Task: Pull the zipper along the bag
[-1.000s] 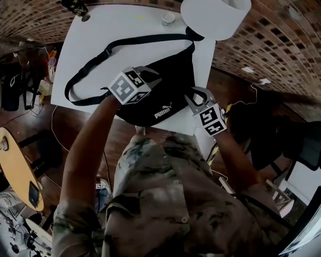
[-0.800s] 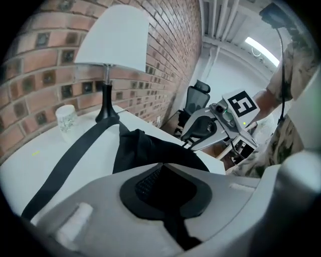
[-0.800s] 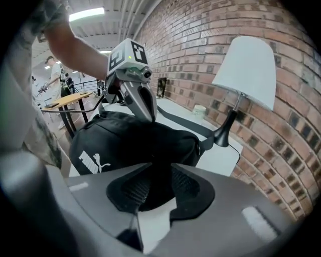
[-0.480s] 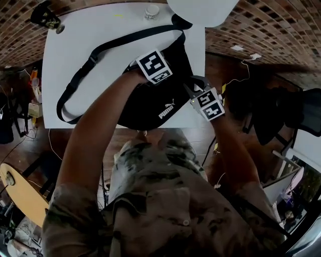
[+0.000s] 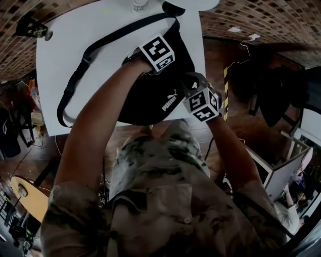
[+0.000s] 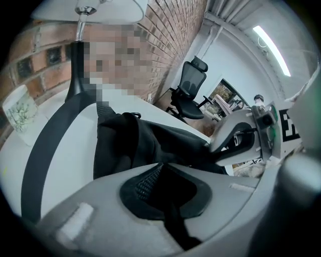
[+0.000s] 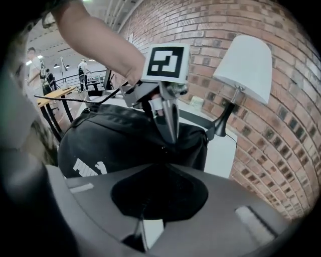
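Seen from the head view, its marker cube (image 5: 158, 51) hides the left gripper (image 6: 163, 193)'s jaws. The right gripper (image 7: 158, 193)'s jaws have just been closing on black bag (image 7: 110, 145) material: zipper pull or cloth, too dark to tell. Beyond the left gripper, the lamp (image 6: 100, 7) runs off the top edge.

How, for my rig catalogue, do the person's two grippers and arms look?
The left gripper and the right gripper both have pale grey bodies with dark linings inside, and each carries a white cube printed with black square markers. The person wears a short-sleeved camouflage shirt.
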`<action>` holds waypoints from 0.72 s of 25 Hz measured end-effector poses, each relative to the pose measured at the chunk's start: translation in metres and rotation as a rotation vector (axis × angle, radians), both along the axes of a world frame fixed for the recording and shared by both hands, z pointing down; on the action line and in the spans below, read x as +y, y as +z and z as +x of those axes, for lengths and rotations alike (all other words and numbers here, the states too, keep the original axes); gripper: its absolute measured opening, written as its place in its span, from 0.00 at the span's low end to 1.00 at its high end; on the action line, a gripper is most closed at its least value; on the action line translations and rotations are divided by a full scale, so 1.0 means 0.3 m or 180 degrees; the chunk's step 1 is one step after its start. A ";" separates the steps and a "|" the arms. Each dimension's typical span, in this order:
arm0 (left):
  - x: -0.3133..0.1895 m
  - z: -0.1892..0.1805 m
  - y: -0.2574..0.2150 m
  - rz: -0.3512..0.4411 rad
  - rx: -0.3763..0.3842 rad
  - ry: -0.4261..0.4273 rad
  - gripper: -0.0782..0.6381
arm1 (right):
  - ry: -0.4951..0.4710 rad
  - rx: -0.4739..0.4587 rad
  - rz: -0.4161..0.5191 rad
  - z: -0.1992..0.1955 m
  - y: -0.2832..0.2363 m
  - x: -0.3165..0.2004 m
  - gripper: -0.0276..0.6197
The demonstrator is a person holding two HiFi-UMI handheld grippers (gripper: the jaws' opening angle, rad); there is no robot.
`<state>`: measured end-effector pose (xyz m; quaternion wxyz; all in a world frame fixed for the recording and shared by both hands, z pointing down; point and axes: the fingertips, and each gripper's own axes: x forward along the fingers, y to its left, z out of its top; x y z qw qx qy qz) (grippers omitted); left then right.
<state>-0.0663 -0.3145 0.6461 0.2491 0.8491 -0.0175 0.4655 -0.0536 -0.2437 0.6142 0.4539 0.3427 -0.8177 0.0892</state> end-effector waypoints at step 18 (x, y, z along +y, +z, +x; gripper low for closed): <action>-0.004 0.014 -0.008 0.0027 0.0135 -0.0044 0.11 | -0.0127 -0.0618 -0.0347 -0.316 -0.051 0.191 0.09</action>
